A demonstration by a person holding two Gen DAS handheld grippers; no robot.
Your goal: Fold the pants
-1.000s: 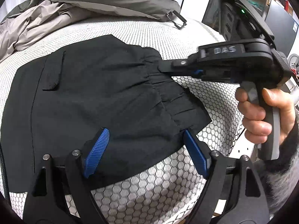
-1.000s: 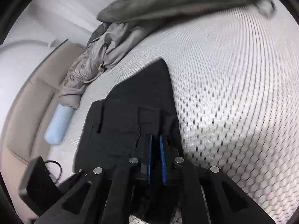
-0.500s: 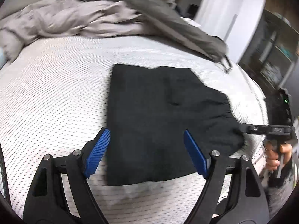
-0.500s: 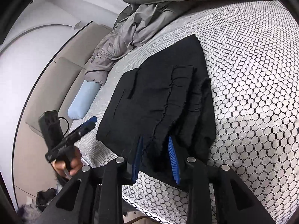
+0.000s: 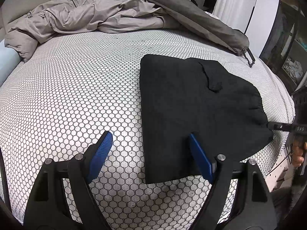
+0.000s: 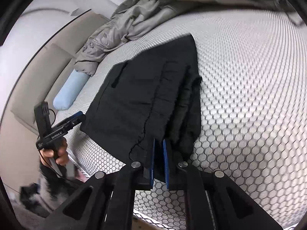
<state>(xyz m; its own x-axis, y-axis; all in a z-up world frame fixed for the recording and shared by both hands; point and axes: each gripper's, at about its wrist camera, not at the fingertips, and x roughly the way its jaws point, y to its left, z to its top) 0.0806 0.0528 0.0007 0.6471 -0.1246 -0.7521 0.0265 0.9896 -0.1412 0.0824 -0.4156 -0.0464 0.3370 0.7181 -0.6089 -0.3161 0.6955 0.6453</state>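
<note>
The black pants (image 5: 191, 115) lie folded on the honeycomb bed (image 5: 76, 95). The right gripper (image 6: 160, 161) has just been closing and pinches the waistband edge. The left gripper (image 5: 151, 155) is wide apart, holding nothing. Grab the other corner, then lift both together, evenly.

A bed (image 5: 76, 95) with a honeycomb-patterned cover carries a rumpled grey duvet (image 5: 92, 15) beyond the jaws; a beige headboard (image 6: 48, 61) and pale blue bolster (image 6: 69, 90) stand left.
</note>
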